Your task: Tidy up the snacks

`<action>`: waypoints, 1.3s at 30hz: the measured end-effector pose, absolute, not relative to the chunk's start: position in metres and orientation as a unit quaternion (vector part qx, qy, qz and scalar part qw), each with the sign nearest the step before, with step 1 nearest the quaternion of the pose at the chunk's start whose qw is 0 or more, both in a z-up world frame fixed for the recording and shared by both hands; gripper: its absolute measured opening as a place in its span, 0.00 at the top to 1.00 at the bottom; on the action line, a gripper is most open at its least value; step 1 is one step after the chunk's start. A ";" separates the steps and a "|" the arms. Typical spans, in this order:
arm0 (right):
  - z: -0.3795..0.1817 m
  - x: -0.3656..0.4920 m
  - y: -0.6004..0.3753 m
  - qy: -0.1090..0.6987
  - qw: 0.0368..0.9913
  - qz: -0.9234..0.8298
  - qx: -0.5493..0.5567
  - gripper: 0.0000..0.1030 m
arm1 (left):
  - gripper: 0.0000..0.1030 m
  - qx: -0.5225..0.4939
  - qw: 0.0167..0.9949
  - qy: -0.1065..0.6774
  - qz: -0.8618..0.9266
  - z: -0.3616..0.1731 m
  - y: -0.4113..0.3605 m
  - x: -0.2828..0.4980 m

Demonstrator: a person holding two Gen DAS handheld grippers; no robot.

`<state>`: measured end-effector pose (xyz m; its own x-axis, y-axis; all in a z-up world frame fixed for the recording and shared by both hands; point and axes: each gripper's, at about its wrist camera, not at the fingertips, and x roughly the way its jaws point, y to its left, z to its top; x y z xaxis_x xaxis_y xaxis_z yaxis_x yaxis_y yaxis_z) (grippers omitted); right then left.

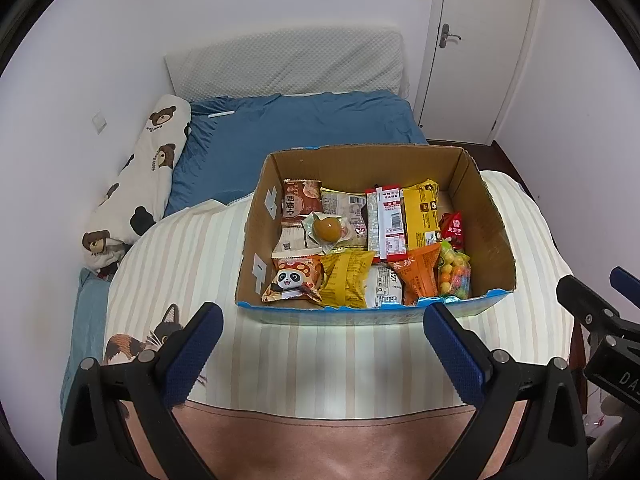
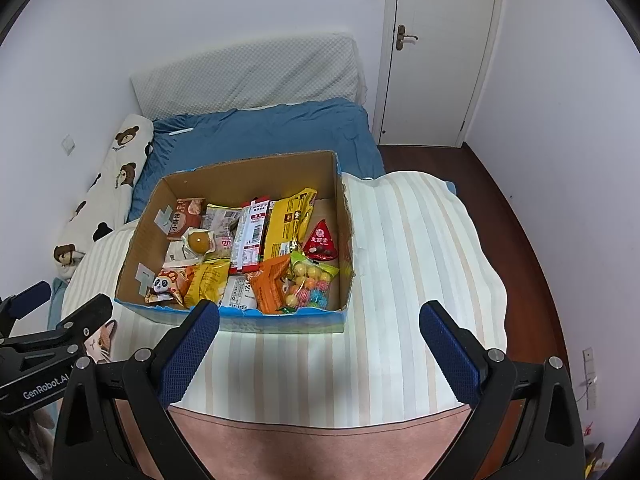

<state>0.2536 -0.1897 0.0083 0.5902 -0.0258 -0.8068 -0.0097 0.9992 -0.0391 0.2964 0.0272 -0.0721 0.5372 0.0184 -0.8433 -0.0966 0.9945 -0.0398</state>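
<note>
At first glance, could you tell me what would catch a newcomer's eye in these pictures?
The open cardboard box on the striped blanket, crammed with bright snack packets; a panda packet fills its near-left corner. Both the left gripper and right gripper gape open before it, holding nothing.

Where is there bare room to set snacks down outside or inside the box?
Free: striped cover right of the box, and the strip between its front wall and both open grippers, left and right. Inside, only bare floor by the right wall, behind the red pouch. Elsewhere, packets are crowded.
</note>
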 end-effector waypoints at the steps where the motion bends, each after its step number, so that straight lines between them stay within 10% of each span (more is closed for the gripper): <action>1: 0.008 0.254 -0.190 0.452 0.892 -0.004 -0.020 0.01 | 0.00 -0.042 0.875 0.481 0.033 -0.072 0.028 0.296; 39: 0.020 0.246 -0.193 0.453 0.891 0.009 -0.010 0.01 | 0.00 -0.044 0.882 0.469 0.033 -0.057 0.024 0.289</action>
<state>0.2460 -0.1929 0.0201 0.5887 0.0066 -0.8084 -0.0246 0.9996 -0.0098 0.2888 0.0238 -0.0572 0.5581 0.0166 -0.8296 -0.0999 0.9939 -0.0473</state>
